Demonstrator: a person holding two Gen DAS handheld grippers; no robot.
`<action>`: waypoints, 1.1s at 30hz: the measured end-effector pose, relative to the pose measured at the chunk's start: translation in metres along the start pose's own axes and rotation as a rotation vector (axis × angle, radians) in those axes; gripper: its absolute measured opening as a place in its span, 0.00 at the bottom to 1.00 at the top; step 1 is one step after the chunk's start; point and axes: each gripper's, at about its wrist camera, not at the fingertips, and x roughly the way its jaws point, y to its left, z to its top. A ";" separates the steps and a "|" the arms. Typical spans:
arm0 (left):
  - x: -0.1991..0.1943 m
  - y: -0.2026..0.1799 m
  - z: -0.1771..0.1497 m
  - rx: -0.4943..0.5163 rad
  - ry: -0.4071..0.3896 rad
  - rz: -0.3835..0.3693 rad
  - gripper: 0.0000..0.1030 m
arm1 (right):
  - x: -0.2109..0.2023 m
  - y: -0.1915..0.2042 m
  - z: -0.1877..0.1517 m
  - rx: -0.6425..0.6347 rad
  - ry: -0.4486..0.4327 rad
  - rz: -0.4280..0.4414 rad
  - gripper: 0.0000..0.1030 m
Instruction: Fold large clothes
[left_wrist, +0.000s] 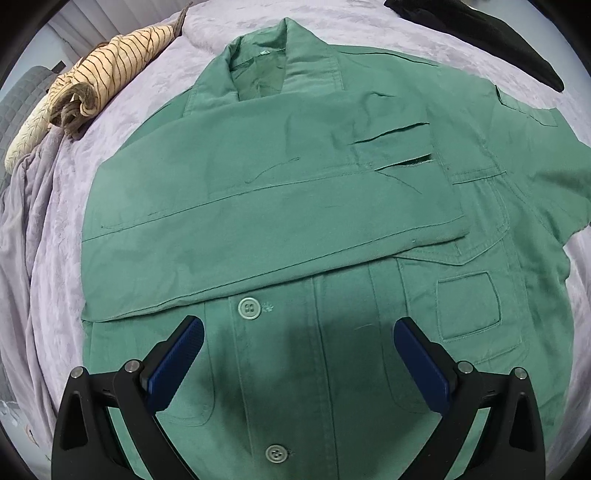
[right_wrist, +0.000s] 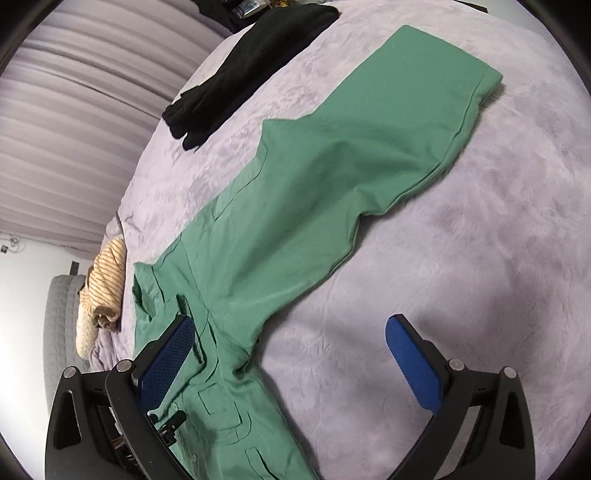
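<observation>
Lavender plush bedding (left_wrist: 155, 92) covers the bed on which everything lies, with pleated curtains (right_wrist: 74, 110) hanging behind it in the right wrist view. Above this cover the left gripper (left_wrist: 297, 354) hangs with its blue-padded fingers (left_wrist: 177, 363) spread wide and nothing between them; directly below and ahead of it lies the green jacket (left_wrist: 295, 206), front up, its button placket running between the two fingers and a green button (left_wrist: 249, 307) just beyond the left finger's tip. One sleeve (left_wrist: 258, 221) is folded across the chest just ahead of that gripper, its cuff reaching toward the chest pocket (left_wrist: 468, 304); the collar (left_wrist: 258, 62) lies at the far end. The right gripper (right_wrist: 288, 354) is likewise spread apart and holds nothing; its left finger sits over the jacket's body while its right finger is over bare bedding. From there the other sleeve (right_wrist: 351, 155) stretches away flat across the cover, unfolded. Farther off, a black garment (right_wrist: 251, 70) lies near the bed's far edge, and a rolled striped cloth (left_wrist: 110, 70) rests beside the jacket's collar end, apart from it.
</observation>
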 end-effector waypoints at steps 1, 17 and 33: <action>0.000 -0.003 0.003 -0.003 0.003 -0.022 1.00 | -0.001 -0.010 0.008 0.030 -0.011 0.015 1.00; 0.004 -0.056 0.023 -0.004 -0.037 -0.098 1.00 | 0.021 -0.126 0.113 0.426 -0.170 0.283 1.00; 0.003 -0.019 0.040 -0.032 -0.094 -0.109 1.00 | -0.006 -0.039 0.122 0.172 -0.178 0.381 0.06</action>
